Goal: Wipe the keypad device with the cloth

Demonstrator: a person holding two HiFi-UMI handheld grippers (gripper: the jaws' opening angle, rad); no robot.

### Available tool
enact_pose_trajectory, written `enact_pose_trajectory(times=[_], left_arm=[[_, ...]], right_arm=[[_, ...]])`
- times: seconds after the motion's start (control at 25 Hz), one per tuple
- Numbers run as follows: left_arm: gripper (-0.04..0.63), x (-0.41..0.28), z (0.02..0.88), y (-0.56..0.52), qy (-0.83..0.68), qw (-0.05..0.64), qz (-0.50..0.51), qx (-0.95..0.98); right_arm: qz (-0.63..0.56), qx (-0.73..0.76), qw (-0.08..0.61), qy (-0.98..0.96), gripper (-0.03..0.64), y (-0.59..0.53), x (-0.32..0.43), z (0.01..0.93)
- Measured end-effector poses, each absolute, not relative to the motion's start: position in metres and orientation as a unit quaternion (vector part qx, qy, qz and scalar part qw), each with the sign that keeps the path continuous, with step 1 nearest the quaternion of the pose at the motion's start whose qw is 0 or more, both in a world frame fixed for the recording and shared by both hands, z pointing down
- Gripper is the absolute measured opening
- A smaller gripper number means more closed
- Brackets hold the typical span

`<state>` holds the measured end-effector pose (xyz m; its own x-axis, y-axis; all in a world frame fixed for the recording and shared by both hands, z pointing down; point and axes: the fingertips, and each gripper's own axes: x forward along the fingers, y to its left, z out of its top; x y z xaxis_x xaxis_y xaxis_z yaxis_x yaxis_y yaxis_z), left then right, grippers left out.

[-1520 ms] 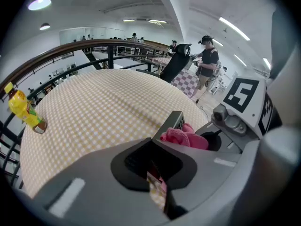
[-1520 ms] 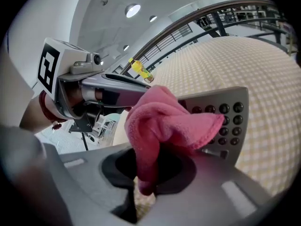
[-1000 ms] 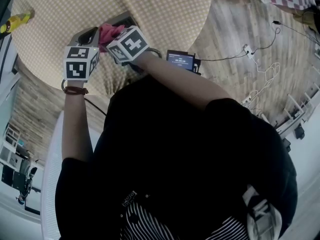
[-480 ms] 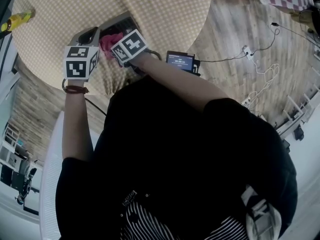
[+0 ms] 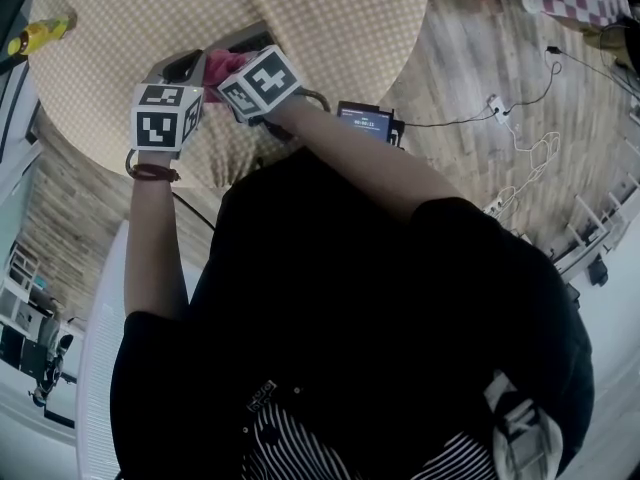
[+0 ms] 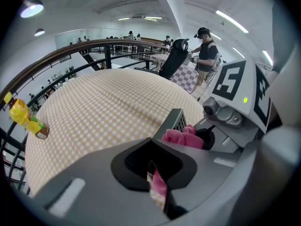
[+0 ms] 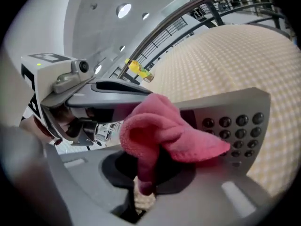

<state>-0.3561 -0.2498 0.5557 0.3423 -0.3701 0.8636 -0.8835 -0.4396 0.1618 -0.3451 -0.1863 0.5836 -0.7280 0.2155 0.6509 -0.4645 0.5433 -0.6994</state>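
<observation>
The right tongs (image 7: 143, 187) are pinching a bunched fold of the pink cloth (image 7: 160, 131). Its free flap lies against the tilted face of the grey keypad device (image 7: 237, 126), just beside the dark keys, on the checked desk (image 6: 94, 102). The left tongs (image 6: 157, 188) are pressed almost together near the device's upper end; a pink sliver shows in their slit, and I cannot tell what it is. The cloth looks soft, light and limp, so gripping the bunched fold suits it. The device appears to be a stiff plastic casing, likely light enough to slide under pressure, so bracing its bare edge, clear of the keys, seems wise.
</observation>
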Motion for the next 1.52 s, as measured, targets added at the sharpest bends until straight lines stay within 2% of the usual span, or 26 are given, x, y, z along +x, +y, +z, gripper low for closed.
enact_pose_trajectory(times=[0.36,0.52,0.8,1.52], left_arm=[[0.004,-0.358,0.555,-0.25,-0.421,0.323,0.396,0.749],[0.003,-0.358,0.555,-0.25,-0.421,0.319,0.396,0.751],[0.003,-0.358,0.556,-0.25,-0.424,0.323,0.393,0.749],[0.003,-0.358,0.555,-0.247,-0.429,0.315,0.397,0.748]], right_arm=[[0.531,0.075,0.378,-0.755,0.061,-0.156,-0.328,0.623],[0.516,0.086,0.392,-0.757,0.061,-0.156,-0.328,0.622],[0.494,0.122,0.331,-0.795,0.061,-0.193,-0.347,0.579],[0.511,0.122,0.376,-0.763,0.061,-0.16,-0.325,0.618]])
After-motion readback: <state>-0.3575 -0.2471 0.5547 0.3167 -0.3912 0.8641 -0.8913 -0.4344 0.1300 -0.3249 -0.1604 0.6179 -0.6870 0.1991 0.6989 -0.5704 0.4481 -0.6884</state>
